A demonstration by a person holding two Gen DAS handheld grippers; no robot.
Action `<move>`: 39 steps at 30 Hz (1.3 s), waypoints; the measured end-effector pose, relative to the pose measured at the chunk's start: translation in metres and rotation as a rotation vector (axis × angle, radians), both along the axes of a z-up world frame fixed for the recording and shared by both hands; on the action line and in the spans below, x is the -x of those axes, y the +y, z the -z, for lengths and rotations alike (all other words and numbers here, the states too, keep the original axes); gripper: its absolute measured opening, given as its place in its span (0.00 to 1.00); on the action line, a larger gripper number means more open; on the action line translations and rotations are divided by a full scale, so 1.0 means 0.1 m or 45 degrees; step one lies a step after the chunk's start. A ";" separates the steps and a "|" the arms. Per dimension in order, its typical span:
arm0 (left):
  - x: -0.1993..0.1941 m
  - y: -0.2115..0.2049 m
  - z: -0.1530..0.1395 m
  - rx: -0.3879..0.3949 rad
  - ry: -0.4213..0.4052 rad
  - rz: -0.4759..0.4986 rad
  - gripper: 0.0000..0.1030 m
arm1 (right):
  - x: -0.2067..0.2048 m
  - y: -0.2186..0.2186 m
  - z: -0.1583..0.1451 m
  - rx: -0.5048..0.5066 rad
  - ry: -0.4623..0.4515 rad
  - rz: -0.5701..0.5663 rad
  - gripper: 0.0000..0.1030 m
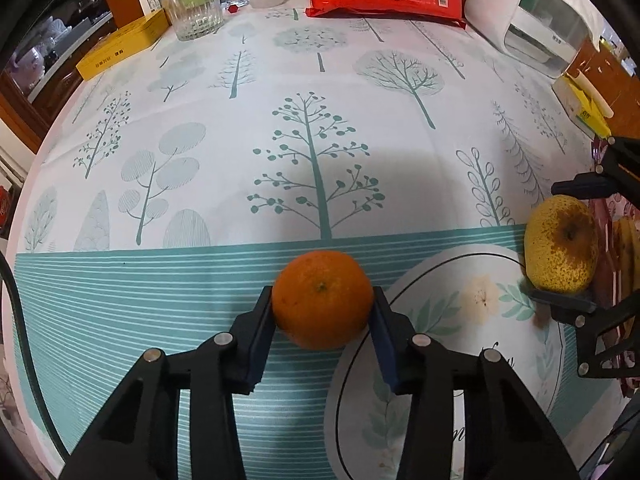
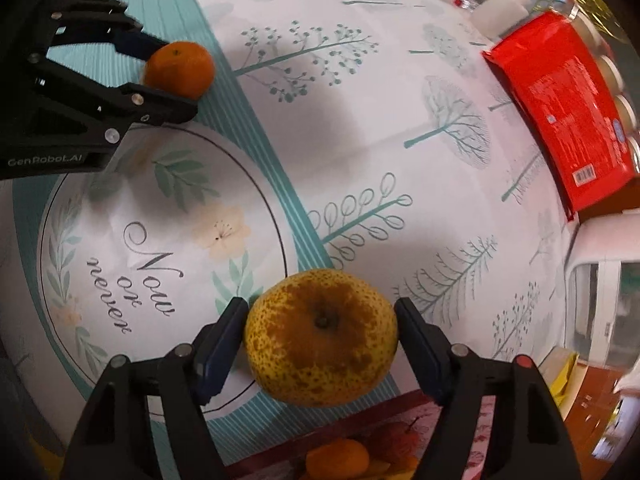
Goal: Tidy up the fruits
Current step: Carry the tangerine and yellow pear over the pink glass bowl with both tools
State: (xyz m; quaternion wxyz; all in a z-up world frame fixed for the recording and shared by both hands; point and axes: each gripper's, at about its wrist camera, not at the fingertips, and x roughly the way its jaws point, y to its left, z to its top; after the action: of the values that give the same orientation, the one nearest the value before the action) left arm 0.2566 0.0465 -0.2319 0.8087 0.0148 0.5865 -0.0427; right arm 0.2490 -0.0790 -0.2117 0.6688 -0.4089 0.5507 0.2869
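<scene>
Left tongs point(image 1: 322, 312) clamp the orange point(image 1: 323, 298) on the bench point(image 1: 280, 100). Right tongs point(image 2: 320, 338) straddle the pear point(image 2: 320, 336); left pad touching, right pad just clear.

Readable text, as I see it from the right wrist view:

1. "GenRobot.AI", white lettering on the black body of the left gripper point(image 2: 168, 76), at the far left.
2. "Now or never", dark script inside the round floral placemat point(image 2: 120, 216), near left.

Print on the red packet point(image 2: 560, 112) and the yellow box point(image 1: 120, 46) is too small for me to read.
</scene>
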 end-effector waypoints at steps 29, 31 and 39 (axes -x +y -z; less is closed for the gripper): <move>0.40 -0.45 -1.49 0.080 -0.332 0.156 0.40 | 0.28 -0.58 -1.39 -0.510 -0.279 0.431 0.73; 0.43 -0.61 -1.59 0.087 -0.356 0.191 0.40 | 0.35 -0.75 -1.52 -0.525 -0.316 0.465 0.73; 0.47 -1.38 -1.80 0.121 -0.404 0.345 0.40 | 0.51 -1.50 -1.69 -0.534 -0.396 0.618 0.73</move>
State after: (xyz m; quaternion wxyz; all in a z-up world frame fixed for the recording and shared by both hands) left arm 0.2099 -0.0920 -0.0524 0.8776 0.0620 0.4418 -0.1756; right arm 0.1976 -0.2288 -0.0424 0.8627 -0.1587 0.4524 0.1608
